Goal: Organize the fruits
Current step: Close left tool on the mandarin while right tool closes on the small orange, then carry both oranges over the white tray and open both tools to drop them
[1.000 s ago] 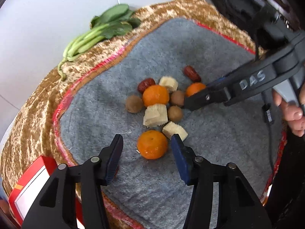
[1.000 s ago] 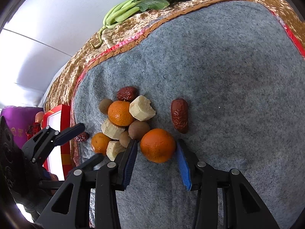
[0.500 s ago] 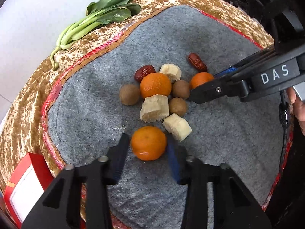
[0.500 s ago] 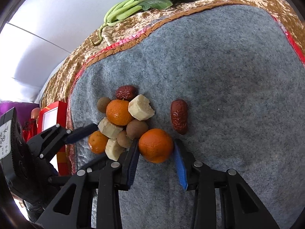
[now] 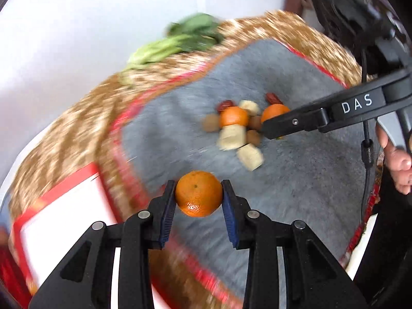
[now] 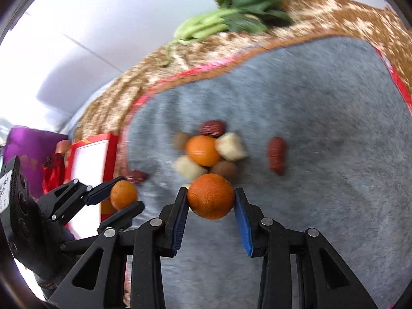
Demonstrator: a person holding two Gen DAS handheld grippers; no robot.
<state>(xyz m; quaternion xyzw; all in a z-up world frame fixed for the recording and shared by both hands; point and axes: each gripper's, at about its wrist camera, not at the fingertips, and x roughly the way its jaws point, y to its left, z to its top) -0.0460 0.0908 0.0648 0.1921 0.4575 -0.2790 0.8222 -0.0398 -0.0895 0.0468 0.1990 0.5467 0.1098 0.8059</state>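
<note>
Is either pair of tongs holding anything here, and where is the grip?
Both are. The left tongs clamp one orange across its sides between the blue pads; the right tongs clamp another orange the same way.

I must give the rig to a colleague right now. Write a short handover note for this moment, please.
Left gripper: shut on a mandarin, lifted off the grey mat.
Right gripper: shut on another mandarin.
On the mat: a third mandarin, pale chunks, brown round fruits, red dates.
Done: two mandarins picked.
Left: place both, then sort the remaining pile.
</note>
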